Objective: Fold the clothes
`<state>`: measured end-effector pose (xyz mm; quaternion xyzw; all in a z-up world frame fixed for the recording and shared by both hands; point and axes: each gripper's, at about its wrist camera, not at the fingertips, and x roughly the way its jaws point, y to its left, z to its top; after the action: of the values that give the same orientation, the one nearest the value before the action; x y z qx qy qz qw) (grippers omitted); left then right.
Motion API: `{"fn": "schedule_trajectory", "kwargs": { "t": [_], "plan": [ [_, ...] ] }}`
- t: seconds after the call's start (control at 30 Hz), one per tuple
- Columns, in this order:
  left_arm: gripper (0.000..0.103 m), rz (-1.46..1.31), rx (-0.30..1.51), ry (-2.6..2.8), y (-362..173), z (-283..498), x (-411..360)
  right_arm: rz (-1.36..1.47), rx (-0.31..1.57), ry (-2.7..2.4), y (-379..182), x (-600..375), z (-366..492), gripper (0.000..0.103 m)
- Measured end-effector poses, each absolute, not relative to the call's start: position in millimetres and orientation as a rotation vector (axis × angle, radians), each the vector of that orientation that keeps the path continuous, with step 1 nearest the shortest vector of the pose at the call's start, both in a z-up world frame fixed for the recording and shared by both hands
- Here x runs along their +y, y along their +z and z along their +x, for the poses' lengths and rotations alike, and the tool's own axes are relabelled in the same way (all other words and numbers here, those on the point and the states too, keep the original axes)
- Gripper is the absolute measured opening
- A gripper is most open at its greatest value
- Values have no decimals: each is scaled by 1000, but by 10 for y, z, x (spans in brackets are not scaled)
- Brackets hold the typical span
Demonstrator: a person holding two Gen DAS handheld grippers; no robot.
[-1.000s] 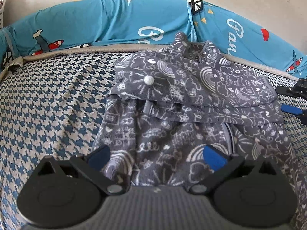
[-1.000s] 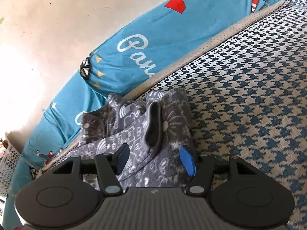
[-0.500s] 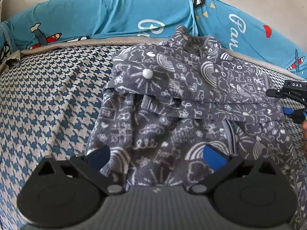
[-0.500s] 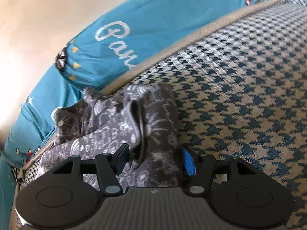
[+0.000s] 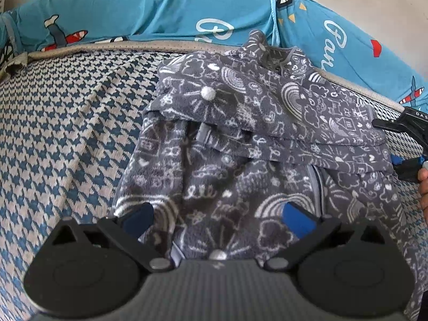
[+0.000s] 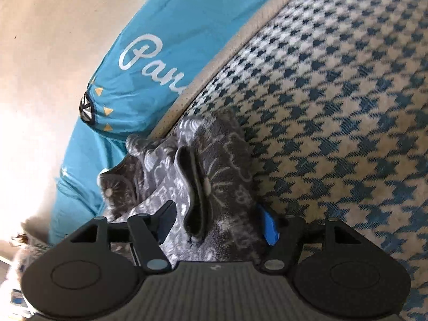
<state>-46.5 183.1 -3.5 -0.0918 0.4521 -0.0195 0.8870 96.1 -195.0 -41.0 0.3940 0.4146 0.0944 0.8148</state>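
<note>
A grey fleece garment [image 5: 240, 139] with white doodles lies on the houndstooth bed cover [image 5: 67, 133], its upper part folded down over the lower. My left gripper [image 5: 218, 218] hovers open over the garment's near edge, and nothing is pinched between its blue pads. My right gripper [image 6: 216, 224] sits at the garment's right end [image 6: 222, 165]. Its jaws are opening, with a bunched fold and a cuff lying loose between the pads. In the left wrist view the right gripper [image 5: 398, 145] shows at the garment's right edge.
A turquoise printed bumper cushion [image 5: 160, 10] runs along the far side of the bed, against a pale wall [image 6: 53, 40]. A grey piped seam [image 6: 240, 42] marks the bed edge. A person's fingers [image 5: 424, 184] show at the right edge of the left wrist view.
My right gripper came down toward the bed and rolled, and its jaws widened around the bunched fabric. The left gripper stayed put and open.
</note>
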Motion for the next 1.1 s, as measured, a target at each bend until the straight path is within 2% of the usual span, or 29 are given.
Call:
{"fn": "schedule_trajectory", "kwargs": {
  "t": [0.2,0.4,0.6,0.73,0.97,1.1],
  "plan": [
    [103,-235,954,-32,-62,-466,1863,915,887,235,-465,-2062,983,67],
    [103,-236,958,-29,-70,-478,1864,860,873,237,-415,-2007,1002,67],
    [103,-258,963,-22,-75,-476,1894,848,772,261,-318,-2025,923,67],
    [103,-263,965,-22,-79,-477,1899,716,896,154,-314,-2002,986,68],
    [103,-260,966,-22,-87,-468,1884,565,815,273,-173,-2003,884,69],
    [103,-262,966,-18,-89,-463,1877,283,799,338,-64,-1776,747,72]
  ]
}}
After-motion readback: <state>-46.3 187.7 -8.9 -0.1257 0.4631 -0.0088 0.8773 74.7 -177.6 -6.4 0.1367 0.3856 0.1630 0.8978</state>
